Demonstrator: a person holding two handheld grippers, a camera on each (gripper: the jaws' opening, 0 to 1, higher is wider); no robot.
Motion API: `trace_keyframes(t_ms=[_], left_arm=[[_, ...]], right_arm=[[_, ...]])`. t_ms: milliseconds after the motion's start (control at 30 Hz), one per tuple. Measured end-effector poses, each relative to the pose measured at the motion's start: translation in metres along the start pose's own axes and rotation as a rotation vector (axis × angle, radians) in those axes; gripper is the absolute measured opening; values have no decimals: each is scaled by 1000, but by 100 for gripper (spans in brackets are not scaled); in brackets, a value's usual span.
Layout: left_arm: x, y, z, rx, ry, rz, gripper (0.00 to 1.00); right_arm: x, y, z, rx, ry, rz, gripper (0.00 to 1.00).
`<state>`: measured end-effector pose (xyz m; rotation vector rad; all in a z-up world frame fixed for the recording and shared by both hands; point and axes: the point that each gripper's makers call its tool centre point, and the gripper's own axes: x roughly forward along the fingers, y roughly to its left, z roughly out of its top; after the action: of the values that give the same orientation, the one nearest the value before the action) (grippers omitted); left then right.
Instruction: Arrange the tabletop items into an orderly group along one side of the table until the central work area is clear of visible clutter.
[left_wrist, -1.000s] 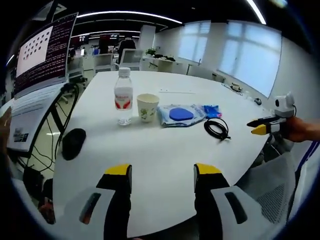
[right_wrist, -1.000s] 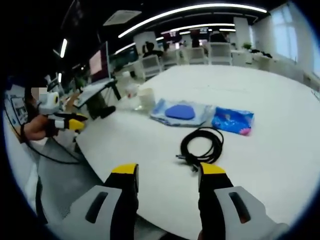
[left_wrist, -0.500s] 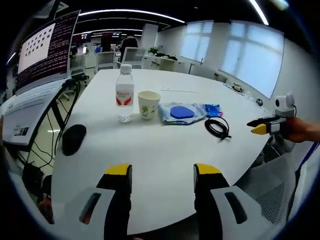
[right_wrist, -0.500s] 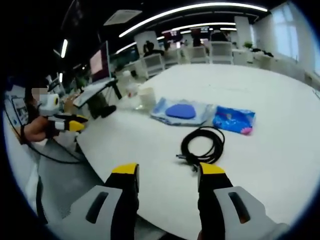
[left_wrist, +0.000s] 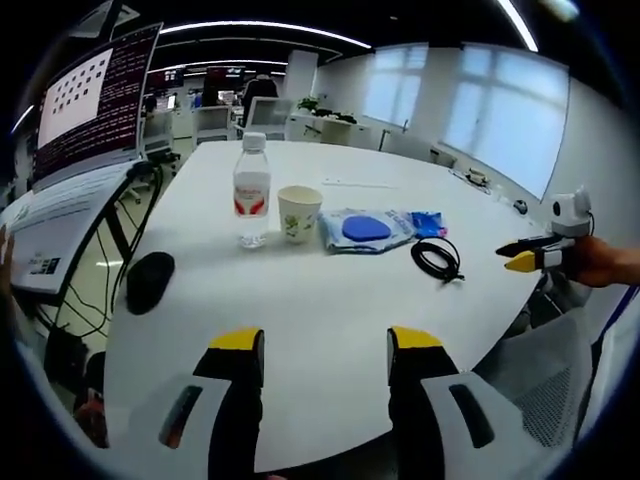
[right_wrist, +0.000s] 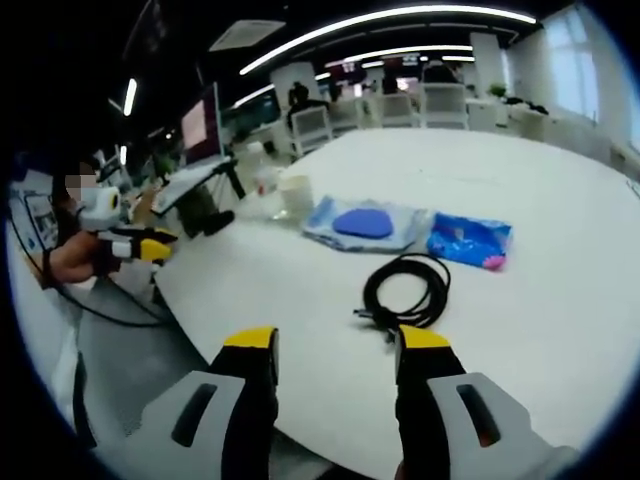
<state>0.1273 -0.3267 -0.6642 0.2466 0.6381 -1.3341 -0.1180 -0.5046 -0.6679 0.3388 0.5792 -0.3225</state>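
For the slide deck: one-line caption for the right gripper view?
Open right gripper hovers before a coiled black cable on the white table.

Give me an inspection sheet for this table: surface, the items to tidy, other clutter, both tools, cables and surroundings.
Surface: white table, bare near its front edge.
Job's things: water bottle, upright; paper cup beside it; clear bag with blue pad; blue packet; black mouse near the edge.
Clutter: nothing seen beyond those.
Tools: left tool open, empty, over the table edge; right tool open, empty, just short of the coil.
Cables: black cable, coiled on the table.
Surroundings: monitor, office chairs, windows.
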Motion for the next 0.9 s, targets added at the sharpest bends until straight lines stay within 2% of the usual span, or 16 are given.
trace_keyframes(t_ms=[300,900], left_arm=[[0,6,0,-17,-16,14,49],[6,2,5,-8,-20,-8,49]], right_arm=[[-7,0,-7,-1,19,-9,45],[-3,2,-2,7,15,-12,46]])
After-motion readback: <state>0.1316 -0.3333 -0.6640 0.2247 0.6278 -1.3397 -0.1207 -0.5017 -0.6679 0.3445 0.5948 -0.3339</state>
